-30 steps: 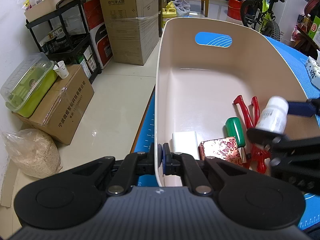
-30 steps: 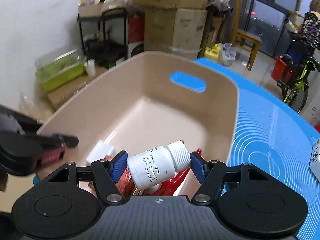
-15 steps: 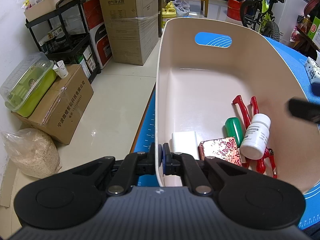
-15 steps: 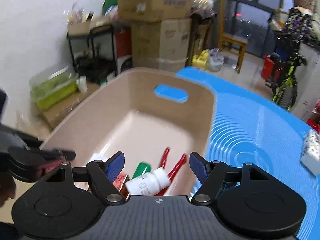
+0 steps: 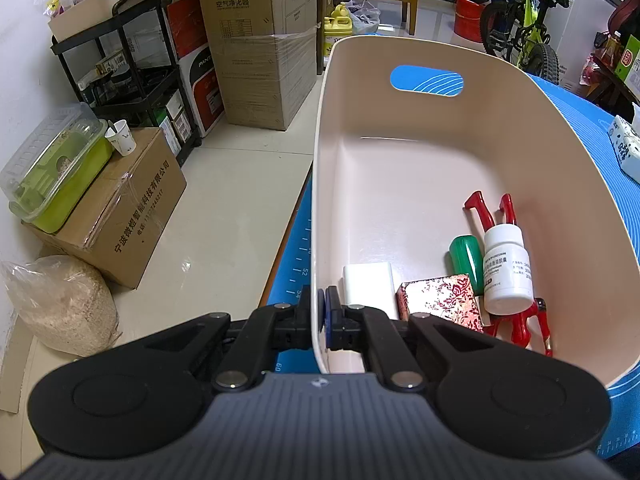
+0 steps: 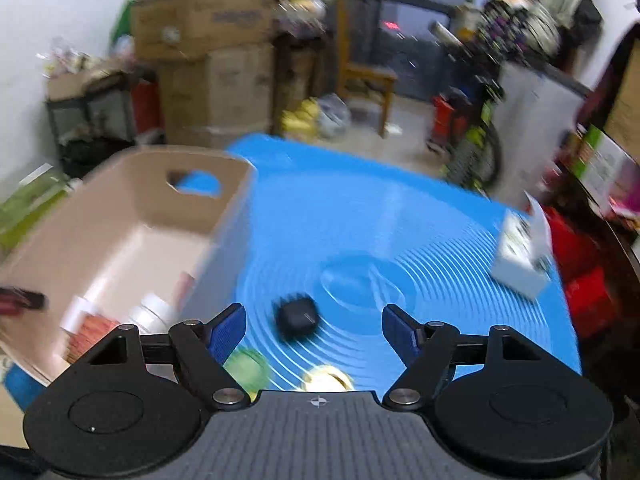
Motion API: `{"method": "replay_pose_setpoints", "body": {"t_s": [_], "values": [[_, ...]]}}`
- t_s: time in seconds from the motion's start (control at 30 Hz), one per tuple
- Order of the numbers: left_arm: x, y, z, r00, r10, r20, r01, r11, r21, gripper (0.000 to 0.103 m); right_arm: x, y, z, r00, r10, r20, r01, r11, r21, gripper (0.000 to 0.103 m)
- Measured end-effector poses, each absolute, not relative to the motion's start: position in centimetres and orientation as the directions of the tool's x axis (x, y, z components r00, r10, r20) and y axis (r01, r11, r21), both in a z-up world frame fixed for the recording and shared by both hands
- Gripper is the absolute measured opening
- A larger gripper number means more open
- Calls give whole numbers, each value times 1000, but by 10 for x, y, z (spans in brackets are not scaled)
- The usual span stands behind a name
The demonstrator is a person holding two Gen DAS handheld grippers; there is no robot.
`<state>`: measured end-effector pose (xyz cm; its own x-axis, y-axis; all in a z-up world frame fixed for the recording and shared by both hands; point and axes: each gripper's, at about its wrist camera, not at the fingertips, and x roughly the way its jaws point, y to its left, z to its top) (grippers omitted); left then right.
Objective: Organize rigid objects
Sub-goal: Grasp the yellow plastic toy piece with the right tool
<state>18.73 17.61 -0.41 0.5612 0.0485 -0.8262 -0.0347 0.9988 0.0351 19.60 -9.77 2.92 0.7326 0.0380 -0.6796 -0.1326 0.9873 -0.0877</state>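
Nearest the left gripper (image 5: 322,314), whose pads are pinched on the near wall of the beige bin (image 5: 320,184), lie five things on the bin floor: one white block (image 5: 368,284) just past the pads, one red-patterned box (image 5: 440,302) beside it, one green-handled tool (image 5: 466,258), one white pill bottle (image 5: 506,276) with a white cap and a printed label, lying on its side, and one pair of red-handled pliers (image 5: 486,210) under the bottle. The bottle rests to the right of this gripper, touching the green handle and well apart from the pads. Over the blue worktop (image 6: 400,232) the right gripper (image 6: 314,326) has its jaws spread, just widened further, with nothing pinched; the bottle (image 6: 154,312) sits in the bin (image 6: 132,184) to its left. Just ahead of the jaws lies one dark, blurred object (image 6: 296,316), and nearer, partly hidden, one green thing (image 6: 246,368) and one yellowish thing (image 6: 326,378). Farther right stands one white box (image 6: 520,256).
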Motion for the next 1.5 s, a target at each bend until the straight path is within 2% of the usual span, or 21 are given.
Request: {"method": "replay_pose_setpoints", "body": {"t_s": [0.3, 0.53, 0.87, 1.13, 1.5], "values": [[188, 179, -4, 561, 50, -826, -33, 999, 37, 7, 208, -122, -32, 640, -45, -767, -33, 996, -86, 77], [188, 180, -4, 561, 50, -827, -33, 999, 38, 7, 217, -121, -68, 590, -29, -807, 55, 998, 4, 75], [188, 181, -4, 560, 49, -827, -32, 999, 38, 7, 224, -110, -78, 591, -7, -807, 58, 998, 34, 72], [187, 183, -4, 558, 44, -829, -31, 999, 32, 7, 226, -112, -80, 595, 10, -803, 88, 993, 77, 56], [187, 185, -5, 558, 41, -829, -30, 999, 29, 7, 217, -110, -77, 621, -5, -784, 76, 996, 54, 53]]}}
